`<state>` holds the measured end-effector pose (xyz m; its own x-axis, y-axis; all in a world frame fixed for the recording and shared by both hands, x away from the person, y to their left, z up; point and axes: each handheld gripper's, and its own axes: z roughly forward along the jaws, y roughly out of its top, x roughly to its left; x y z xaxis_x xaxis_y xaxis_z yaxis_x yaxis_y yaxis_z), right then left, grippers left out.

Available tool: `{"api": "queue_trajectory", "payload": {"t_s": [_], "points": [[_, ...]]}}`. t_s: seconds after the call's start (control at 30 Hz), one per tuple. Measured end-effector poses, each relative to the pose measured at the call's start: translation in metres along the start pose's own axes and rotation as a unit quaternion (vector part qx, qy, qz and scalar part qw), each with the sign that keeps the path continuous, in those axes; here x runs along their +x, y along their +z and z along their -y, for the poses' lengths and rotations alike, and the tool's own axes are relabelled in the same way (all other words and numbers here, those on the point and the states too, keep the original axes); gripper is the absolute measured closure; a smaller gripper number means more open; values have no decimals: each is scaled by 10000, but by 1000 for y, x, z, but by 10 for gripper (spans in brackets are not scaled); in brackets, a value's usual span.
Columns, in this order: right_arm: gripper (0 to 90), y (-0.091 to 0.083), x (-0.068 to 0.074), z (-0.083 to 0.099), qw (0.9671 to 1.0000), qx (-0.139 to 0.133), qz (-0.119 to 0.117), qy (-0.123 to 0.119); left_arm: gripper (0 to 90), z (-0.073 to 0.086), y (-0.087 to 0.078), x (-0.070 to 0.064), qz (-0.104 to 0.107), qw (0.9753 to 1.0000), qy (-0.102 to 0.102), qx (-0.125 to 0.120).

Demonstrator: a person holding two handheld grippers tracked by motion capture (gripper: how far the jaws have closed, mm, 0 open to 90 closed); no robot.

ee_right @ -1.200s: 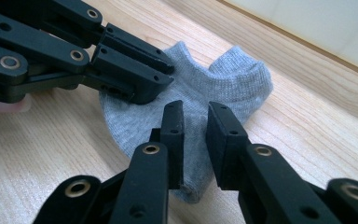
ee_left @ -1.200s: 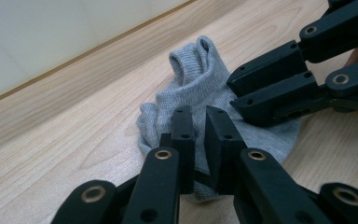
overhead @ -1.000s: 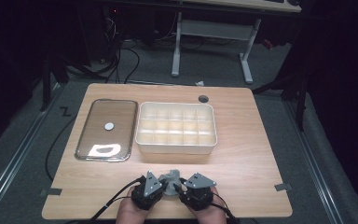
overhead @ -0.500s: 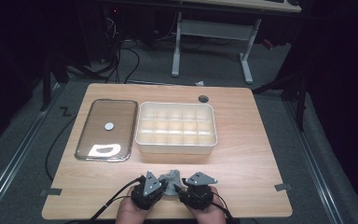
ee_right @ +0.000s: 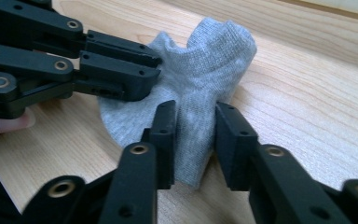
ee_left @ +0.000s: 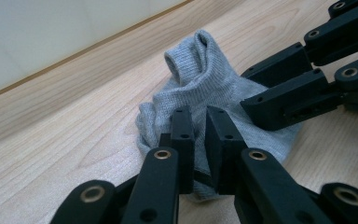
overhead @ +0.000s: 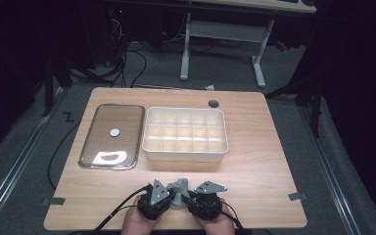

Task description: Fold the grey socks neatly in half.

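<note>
Your grey sock [overhead: 179, 189] is a small knitted ankle sock, bunched into a crumpled heap near the front edge of the worktop [overhead: 254, 166]. Its open cuff stands up out of the heap [ee_left: 200, 70], while the rest spreads flat on the wood [ee_right: 191, 93].

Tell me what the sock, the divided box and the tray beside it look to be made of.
Sock: grey knit fabric, ribbed weave shows. Divided box: cream, smooth, matte, probably plastic. Tray: likely polished metal, bright glare and shiny rim. Table: wood-grain top, possibly laminate.
</note>
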<state>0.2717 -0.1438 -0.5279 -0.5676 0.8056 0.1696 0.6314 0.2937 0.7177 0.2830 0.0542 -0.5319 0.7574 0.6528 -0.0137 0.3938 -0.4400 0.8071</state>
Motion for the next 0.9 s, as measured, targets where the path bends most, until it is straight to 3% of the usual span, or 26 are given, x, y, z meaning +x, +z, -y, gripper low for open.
{"api": "queue_trajectory", "payload": {"t_s": [0.27,0.37,0.43,0.6,0.9], "points": [[798,-1,3,-3,9998,41,58,-192,820,0,0,-1,-22,10000,13,5],[804,-4,4,-5,9997,43,103,-231,821,-2,2,-6,-168,9996,224,41],[805,-7,4,-7,9994,-8,149,-326,821,-4,5,-7,-163,9996,241,30],[811,-17,5,-15,9985,-91,258,-469,823,-10,12,-1,122,9999,37,41],[814,-18,13,-23,9976,-105,289,-619,822,-9,13,4,294,9994,-188,14]]}}
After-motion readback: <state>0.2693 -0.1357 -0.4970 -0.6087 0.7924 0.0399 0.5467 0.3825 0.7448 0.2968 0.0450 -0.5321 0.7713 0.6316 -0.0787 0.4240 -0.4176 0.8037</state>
